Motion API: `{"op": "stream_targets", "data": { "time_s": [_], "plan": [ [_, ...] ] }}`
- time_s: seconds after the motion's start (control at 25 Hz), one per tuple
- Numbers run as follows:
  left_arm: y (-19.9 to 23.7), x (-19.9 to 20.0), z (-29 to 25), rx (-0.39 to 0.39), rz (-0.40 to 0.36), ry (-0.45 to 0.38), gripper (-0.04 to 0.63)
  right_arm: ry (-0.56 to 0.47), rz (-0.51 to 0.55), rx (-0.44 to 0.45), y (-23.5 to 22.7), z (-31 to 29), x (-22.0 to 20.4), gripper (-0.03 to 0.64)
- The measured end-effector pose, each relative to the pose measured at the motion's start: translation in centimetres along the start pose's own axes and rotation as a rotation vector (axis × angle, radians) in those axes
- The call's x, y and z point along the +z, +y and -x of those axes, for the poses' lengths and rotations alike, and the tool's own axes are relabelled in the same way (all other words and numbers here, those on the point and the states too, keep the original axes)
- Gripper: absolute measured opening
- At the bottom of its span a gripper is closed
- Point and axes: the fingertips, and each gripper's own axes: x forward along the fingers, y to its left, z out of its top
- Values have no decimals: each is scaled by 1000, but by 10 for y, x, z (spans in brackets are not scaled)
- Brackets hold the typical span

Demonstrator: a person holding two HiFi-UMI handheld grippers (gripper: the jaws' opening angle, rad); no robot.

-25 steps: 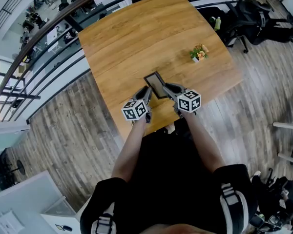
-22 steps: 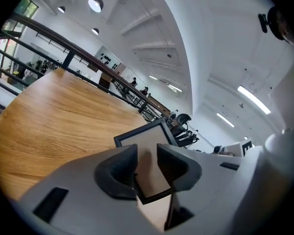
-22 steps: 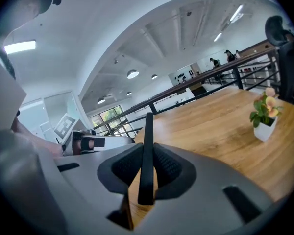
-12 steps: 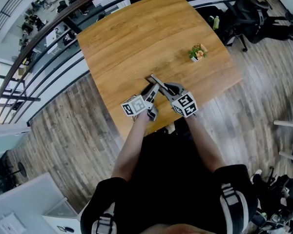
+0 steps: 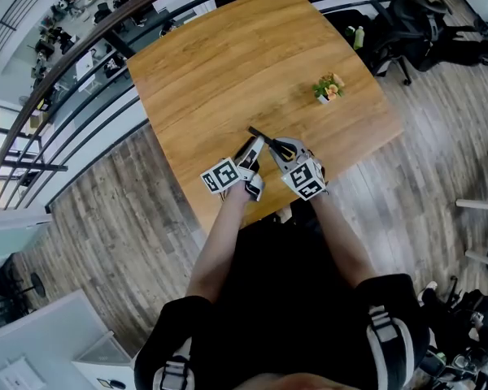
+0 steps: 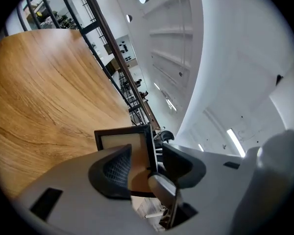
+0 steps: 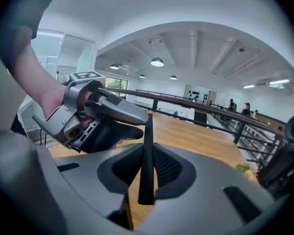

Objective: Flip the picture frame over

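A dark-rimmed picture frame (image 5: 259, 136) stands up on its edge over the near part of the wooden table (image 5: 228, 63). My right gripper (image 5: 275, 148) is shut on it; in the right gripper view the frame (image 7: 147, 151) runs edge-on between the two pads of that gripper (image 7: 147, 166). My left gripper (image 5: 250, 149) sits just left of it, and its jaws have just been opening. In the left gripper view the frame (image 6: 121, 142) shows its pale face between the wide-apart jaws of that gripper (image 6: 144, 156), and no pad presses on it.
A small potted plant (image 5: 329, 86) stands on the table's right side, also in sight as the plant (image 7: 245, 169) in the right gripper view. A black railing (image 5: 89, 71) runs past the table's far and left edges. A chair and bags (image 5: 415, 31) sit on the floor at the right.
The frame lay flat on the table and now stands tilted up on edge. Both grippers have rolled. The left gripper's jaws have spread apart and let go of it.
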Motion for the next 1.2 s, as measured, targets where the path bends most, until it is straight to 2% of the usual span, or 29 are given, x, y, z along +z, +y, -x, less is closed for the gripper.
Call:
{"op": "stream_targets", "data": {
  "time_s": [0.28,0.48,0.6,1.2],
  "plan": [
    [4,5,-5,-3,54,10,192,31,144,-18,7,-3,4,74],
    [13,4,-5,18,80,33,192,112,461,-77,13,-5,0,75],
    [16,4,-4,23,140,17,190,137,597,-118,16,-5,1,75],
    [19,-2,-8,25,249,5,131,150,781,-214,16,1,-4,74]
  ]
}}
